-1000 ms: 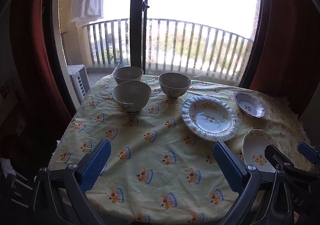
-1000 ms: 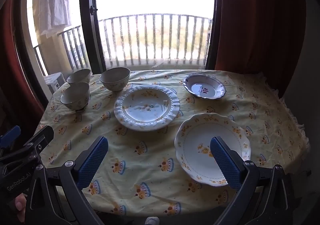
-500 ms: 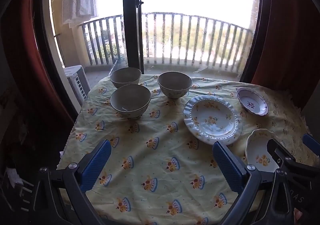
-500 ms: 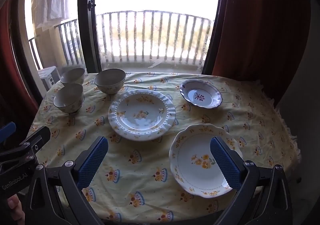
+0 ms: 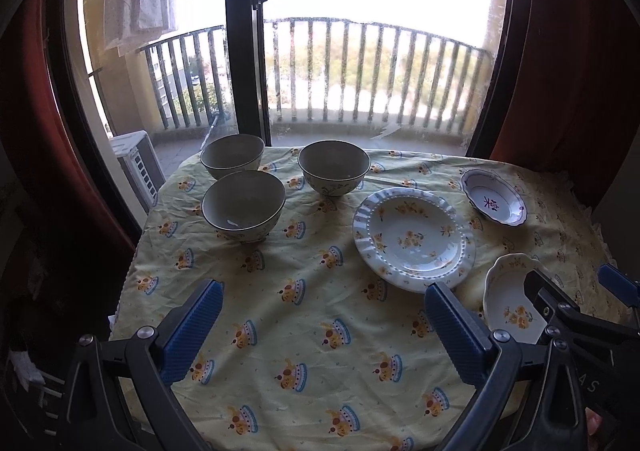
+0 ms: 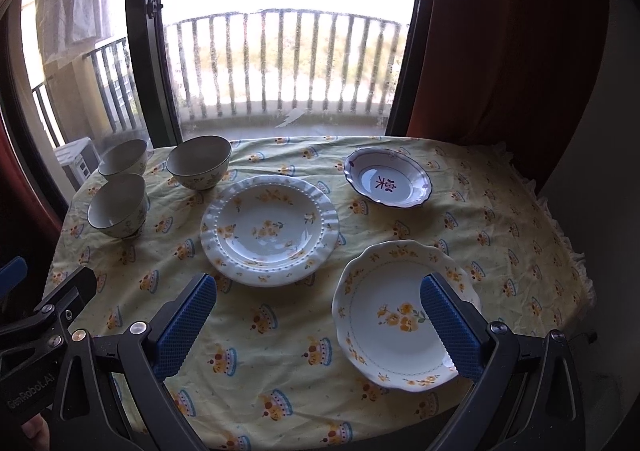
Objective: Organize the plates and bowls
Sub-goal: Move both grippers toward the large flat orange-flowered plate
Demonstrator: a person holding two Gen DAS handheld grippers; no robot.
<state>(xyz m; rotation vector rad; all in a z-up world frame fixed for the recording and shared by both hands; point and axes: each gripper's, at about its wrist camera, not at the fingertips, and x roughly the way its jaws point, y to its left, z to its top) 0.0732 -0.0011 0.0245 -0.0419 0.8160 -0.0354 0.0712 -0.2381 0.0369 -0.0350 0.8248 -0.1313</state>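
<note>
While you hover over the desk [image 6: 520, 187], both hand-held grippers, left [image 5: 320, 331] and right [image 6: 316, 323], gape, holding nothing; bowls [image 5: 243, 201], plates [image 6: 269, 229] untouched.

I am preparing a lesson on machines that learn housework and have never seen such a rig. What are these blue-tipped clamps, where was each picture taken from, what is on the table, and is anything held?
No robot: a person holds two hand grippers, each carrying a camera looking along its blue fingers. One picture comes from the left gripper, the other from the right gripper. Both are open and hold nothing. On the yellow tablecloth stand three bowls, a ribbed flowered plate, a blue-rimmed dish and a scalloped plate.
</note>
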